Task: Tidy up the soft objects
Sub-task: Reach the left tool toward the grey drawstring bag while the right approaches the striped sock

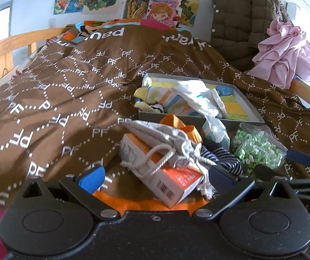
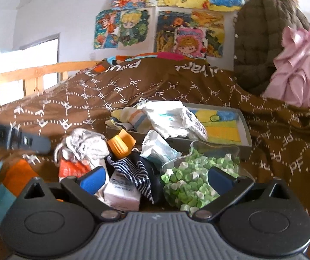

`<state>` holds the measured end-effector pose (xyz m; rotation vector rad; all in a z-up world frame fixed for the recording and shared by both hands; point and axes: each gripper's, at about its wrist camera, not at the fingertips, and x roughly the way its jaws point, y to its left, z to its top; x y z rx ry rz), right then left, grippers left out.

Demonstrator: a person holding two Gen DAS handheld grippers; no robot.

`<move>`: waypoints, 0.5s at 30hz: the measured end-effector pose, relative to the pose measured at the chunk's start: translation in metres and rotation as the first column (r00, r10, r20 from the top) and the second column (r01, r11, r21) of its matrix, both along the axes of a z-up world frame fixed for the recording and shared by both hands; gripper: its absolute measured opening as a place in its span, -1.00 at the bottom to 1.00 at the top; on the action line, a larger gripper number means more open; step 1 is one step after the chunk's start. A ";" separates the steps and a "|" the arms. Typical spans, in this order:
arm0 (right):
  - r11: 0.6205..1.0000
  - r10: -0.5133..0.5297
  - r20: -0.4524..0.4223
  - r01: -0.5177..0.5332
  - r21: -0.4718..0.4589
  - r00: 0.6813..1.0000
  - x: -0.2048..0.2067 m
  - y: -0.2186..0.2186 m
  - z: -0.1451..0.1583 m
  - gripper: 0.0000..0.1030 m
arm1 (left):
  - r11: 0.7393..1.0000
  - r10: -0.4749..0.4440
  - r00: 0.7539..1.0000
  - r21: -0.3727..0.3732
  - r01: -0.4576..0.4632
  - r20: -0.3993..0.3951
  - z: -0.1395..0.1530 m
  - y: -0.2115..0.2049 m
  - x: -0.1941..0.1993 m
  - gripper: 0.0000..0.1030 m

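Landmark: the grey tray (image 1: 198,117) sits on the brown bedspread (image 1: 57,99), and everything below is placed from it.
Left claw (image 1: 155,178): yours is spread wide and released, nothing gripped, hovering on the near side of the tray with the orange-and-white box (image 1: 172,184) between its fingers.
Right claw (image 2: 157,178): also wide apart and released, low over the pile in front of the tray, its right finger over the bag of green and white bits (image 2: 189,179).
In the tray: a striped cloth (image 1: 167,101) and a crumpled white plastic bag (image 1: 198,99) lie heaped on its near-left part, spilling over the rim; a yellow and blue picture (image 2: 222,127) shows at its right.
Just in front of the tray: a grey drawstring pouch (image 1: 167,138) lies draped on the box, an orange cup (image 2: 121,144) touches the tray wall, and a pale packet (image 2: 157,149) leans beside it.
Nearer you from the tray: a navy striped cloth (image 2: 133,171) lies crumpled between the box and the green bag.
Beyond the tray: a quilted olive jacket (image 1: 243,19) and a pink garment (image 1: 289,52) hang at the far right.
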<state>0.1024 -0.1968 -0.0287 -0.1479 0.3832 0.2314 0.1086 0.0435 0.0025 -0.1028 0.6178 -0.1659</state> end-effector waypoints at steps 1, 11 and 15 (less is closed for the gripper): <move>1.000 0.006 0.004 -0.006 -0.017 1.000 0.001 0.001 -0.003 0.99 | 1.000 -0.007 1.000 0.003 0.007 0.004 0.001 0.000 0.003 0.98; 0.985 0.122 0.012 -0.120 -0.122 0.992 0.039 0.013 -0.013 0.99 | 0.991 -0.118 0.993 0.066 0.116 0.024 0.004 -0.001 0.035 0.98; 0.970 0.163 -0.008 -0.162 -0.183 0.987 0.049 0.019 -0.016 0.99 | 0.983 -0.167 0.986 0.082 0.166 0.004 0.004 -0.006 0.050 0.98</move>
